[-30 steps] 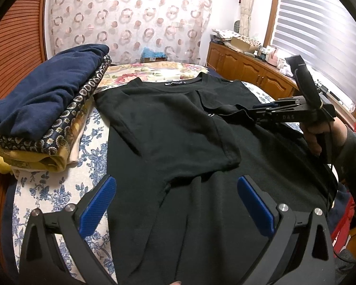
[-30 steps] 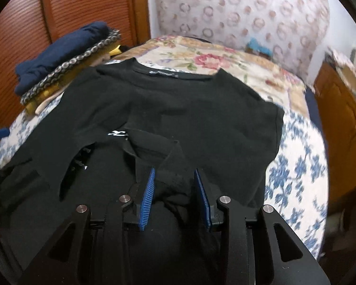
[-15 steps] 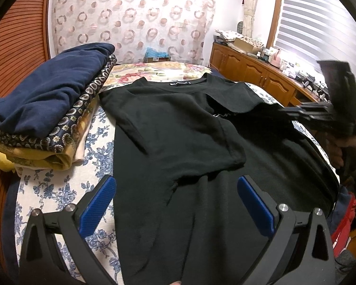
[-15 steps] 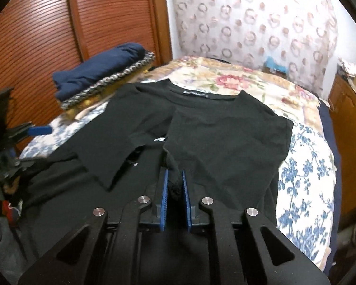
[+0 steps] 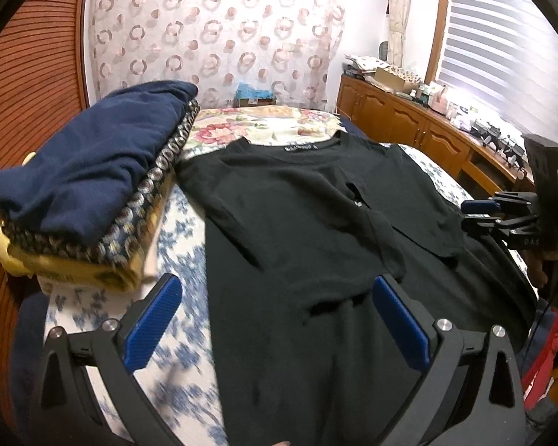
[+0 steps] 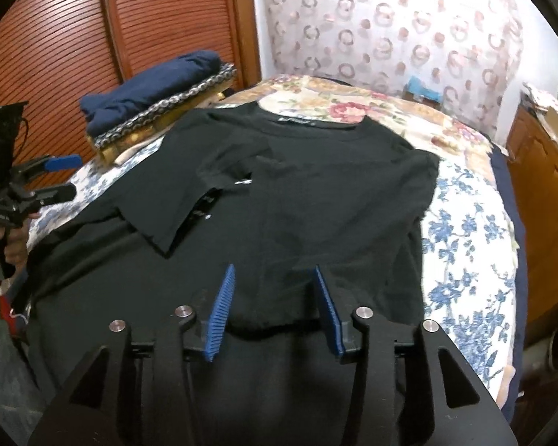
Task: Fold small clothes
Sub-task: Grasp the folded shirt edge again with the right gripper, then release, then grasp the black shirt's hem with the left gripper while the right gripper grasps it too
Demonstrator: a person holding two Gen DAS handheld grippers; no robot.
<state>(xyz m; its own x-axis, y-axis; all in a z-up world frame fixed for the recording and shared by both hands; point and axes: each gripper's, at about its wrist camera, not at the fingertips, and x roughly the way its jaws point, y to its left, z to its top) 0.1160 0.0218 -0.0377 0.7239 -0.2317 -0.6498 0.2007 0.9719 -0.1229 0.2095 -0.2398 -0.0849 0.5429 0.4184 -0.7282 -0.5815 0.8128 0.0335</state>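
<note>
Left wrist view first: the black t-shirt point(image 5: 297, 223) is spread flat on the bed point(image 5: 189, 230), collar at the far end, and both sleeves are already folded in over the chest so they nearly meet in the middle. The left gripper point(image 5: 275, 319) hovers over the near hem area with its blue fingers point(image 5: 154, 327) spread wide and nothing between them but air above the fabric. On the left side of the bed sits a stack of folded clothes point(image 5: 89, 193), navy piece on top, patterned one under it, yellow at the bottom, just beside the shirt's left shoulder.

Over on the right edge of that view you can see the right gripper point(image 5: 480, 215) from the side, with a hand point(image 5: 539, 264) wrapped round its handle.

Right wrist view shows the same shirt point(image 6: 297, 193) from the other side. The right gripper point(image 6: 275, 312) has just been opening its jaws, and now the blue pads point(image 6: 219, 316) stand apart over the near part of the shirt, no cloth pinched. The folded sleeve lies flat just beyond the tips. The left gripper point(image 6: 61, 178) shows at the left edge, fingers apart there too. A wooden cabinet point(image 6: 547, 200) runs along the right of the bed, and a ring-patterned curtain point(image 6: 390, 29) hangs at the far end.
</note>
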